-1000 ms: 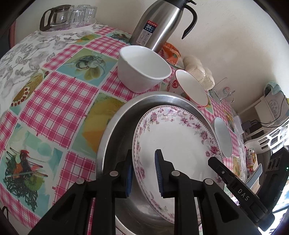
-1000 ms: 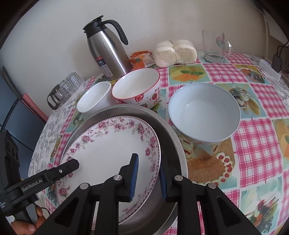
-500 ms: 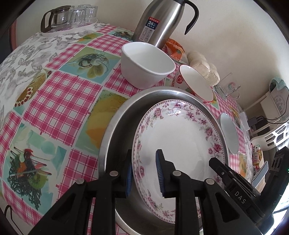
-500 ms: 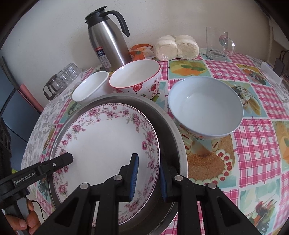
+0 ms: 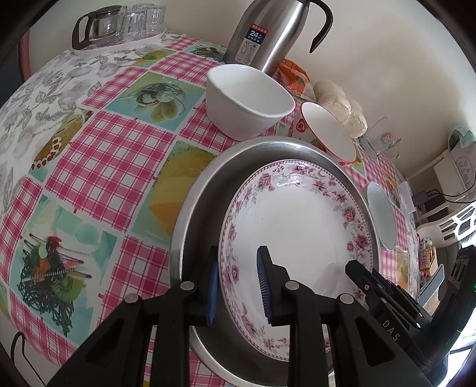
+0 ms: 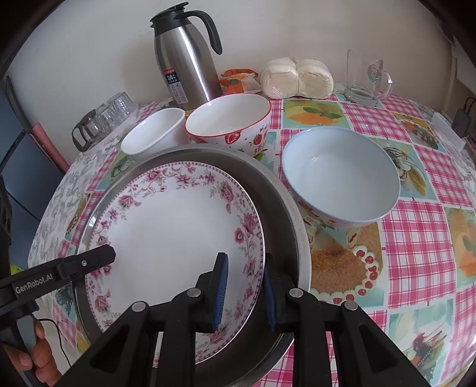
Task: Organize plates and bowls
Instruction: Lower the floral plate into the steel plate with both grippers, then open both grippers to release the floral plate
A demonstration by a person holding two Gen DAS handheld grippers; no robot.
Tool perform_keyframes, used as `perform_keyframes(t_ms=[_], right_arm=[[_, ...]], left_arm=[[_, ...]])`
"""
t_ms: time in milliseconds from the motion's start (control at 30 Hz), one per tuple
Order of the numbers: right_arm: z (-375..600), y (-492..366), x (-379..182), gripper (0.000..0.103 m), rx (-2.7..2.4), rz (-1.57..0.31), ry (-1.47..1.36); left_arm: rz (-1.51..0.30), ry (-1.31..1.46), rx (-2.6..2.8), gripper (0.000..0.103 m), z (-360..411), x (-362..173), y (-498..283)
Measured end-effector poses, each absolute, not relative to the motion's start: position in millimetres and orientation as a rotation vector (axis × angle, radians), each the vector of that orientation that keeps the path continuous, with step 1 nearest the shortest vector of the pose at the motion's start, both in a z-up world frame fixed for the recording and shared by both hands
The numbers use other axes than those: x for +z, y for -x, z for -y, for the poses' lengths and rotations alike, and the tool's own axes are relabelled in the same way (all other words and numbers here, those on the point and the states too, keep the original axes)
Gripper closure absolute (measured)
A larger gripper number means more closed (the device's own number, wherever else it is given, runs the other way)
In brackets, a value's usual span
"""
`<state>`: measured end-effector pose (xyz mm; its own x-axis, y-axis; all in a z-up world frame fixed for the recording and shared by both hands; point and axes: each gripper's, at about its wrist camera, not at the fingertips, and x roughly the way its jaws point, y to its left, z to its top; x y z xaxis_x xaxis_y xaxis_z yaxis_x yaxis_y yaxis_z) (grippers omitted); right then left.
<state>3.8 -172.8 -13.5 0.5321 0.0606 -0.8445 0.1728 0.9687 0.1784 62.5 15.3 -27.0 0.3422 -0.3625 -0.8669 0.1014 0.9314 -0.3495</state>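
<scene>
A white plate with a pink flower border (image 5: 297, 232) (image 6: 178, 232) lies inside a wide steel pan (image 5: 196, 208) (image 6: 285, 208). My left gripper (image 5: 238, 285) straddles the plate's left rim, jaws a little apart, one finger outside the rim and one over the plate. My right gripper (image 6: 245, 293) straddles its right rim the same way. A plain white bowl (image 5: 247, 101) (image 6: 154, 134), a strawberry-print bowl (image 5: 330, 134) (image 6: 229, 122) and a pale blue bowl (image 6: 339, 175) (image 5: 380, 217) stand behind and beside the pan.
A steel thermos jug (image 6: 184, 59) (image 5: 267, 32), a glass pot with cups (image 5: 119, 23), wrapped buns (image 6: 297, 77), an orange packet (image 6: 238, 82) and a glass mug (image 6: 366, 77) stand along the wall on the checked tablecloth (image 5: 104, 148).
Both grippers have stayed astride the plate's rims, jaws slightly wider. The plate and pan have settled lower and flatter in view; the bowls have not moved.
</scene>
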Motion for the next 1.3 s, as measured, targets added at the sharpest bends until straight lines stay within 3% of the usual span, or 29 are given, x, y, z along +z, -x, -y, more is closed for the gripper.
perform_keyframes(t_ms=[367, 633, 867, 967, 1133, 1167, 1300], right_arm=[[175, 1, -1, 0.077, -0.082, -0.976, -0.246], [180, 8, 15, 0.077, -0.078, -0.925, -0.263], [192, 16, 27, 0.077, -0.099, -0.878, -0.297], [202, 19, 27, 0.077, -0.120, -0.871, -0.327], [216, 22, 21, 0.061, -0.157, -0.885, -0.373], [218, 22, 19, 0.055, -0.163, -0.889, -0.381], [220, 22, 11, 0.046, -0.148, -0.918, -0.414]], left_arm=[[-1.188, 0.244, -0.288, 0.075, -15, -21, -59], [-1.157, 0.241, -0.292, 0.060, -13, -8, -52], [-1.082, 0.255, -0.306, 0.059, -18, 9, -48], [-1.040, 0.288, -0.303, 0.048, -25, 16, -47], [-1.042, 0.312, -0.245, 0.035, -37, 12, -52], [-1.048, 0.316, -0.233, 0.033, -38, 11, -53], [-1.077, 0.333, -0.196, 0.031, -44, 2, -58]])
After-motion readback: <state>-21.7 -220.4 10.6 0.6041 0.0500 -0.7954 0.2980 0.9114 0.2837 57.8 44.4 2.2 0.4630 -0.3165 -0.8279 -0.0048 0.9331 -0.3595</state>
